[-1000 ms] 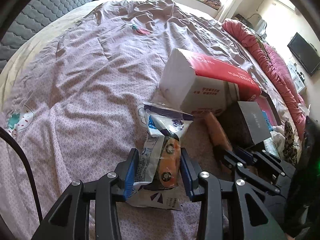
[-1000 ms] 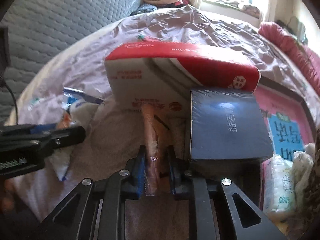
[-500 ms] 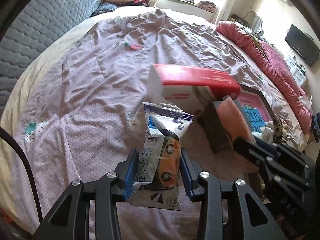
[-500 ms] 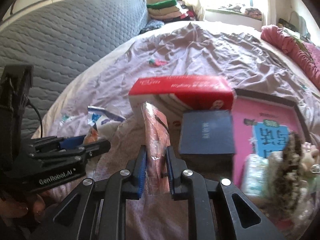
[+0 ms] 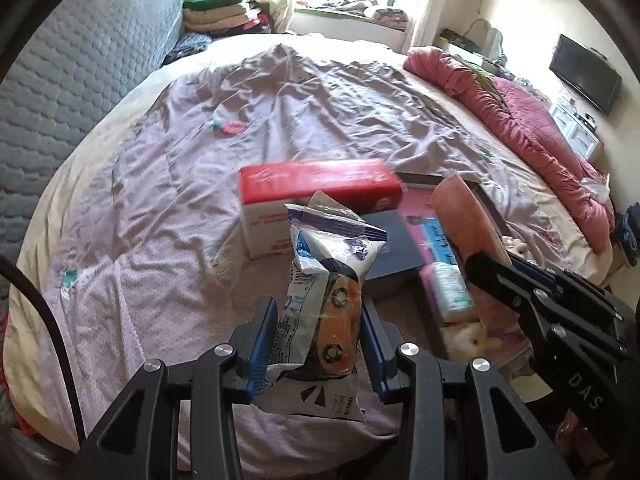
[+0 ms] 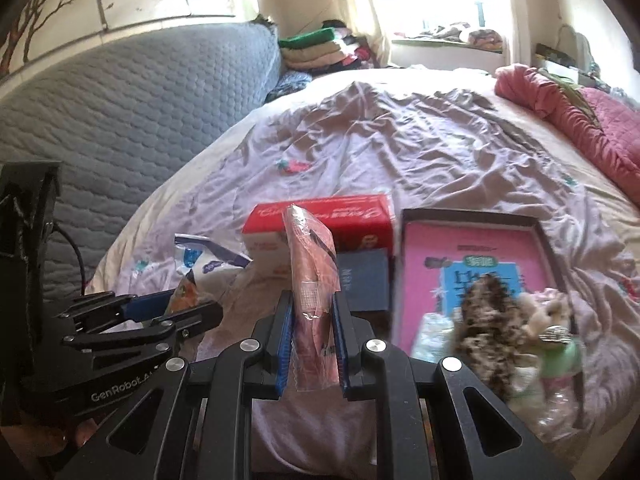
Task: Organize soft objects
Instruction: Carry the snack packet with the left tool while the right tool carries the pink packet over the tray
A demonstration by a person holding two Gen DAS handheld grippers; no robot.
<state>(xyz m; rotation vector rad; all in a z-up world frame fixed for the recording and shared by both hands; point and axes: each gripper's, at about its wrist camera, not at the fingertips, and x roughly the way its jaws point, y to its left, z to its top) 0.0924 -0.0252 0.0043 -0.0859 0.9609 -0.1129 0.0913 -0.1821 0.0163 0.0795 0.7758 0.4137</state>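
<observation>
Both packets are up off the bed now! The white-and-orange snack packet (image 5: 320, 300) sits clamped in the left gripper (image 5: 318, 336), the pink sachet (image 6: 312, 276) pinched tight in the right gripper (image 6: 310, 344), and both have risen clear of the red-and-white carton (image 5: 316, 192) at the quilt's (image 5: 180, 168) near edge. Looks like carrying begins, perhaps toward the pink tray (image 6: 472, 248).

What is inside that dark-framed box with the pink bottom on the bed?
The box holds a spotted plush toy, a small plush in green and a white packet. The toys cover the near part, so anything beneath stays hidden.
</observation>
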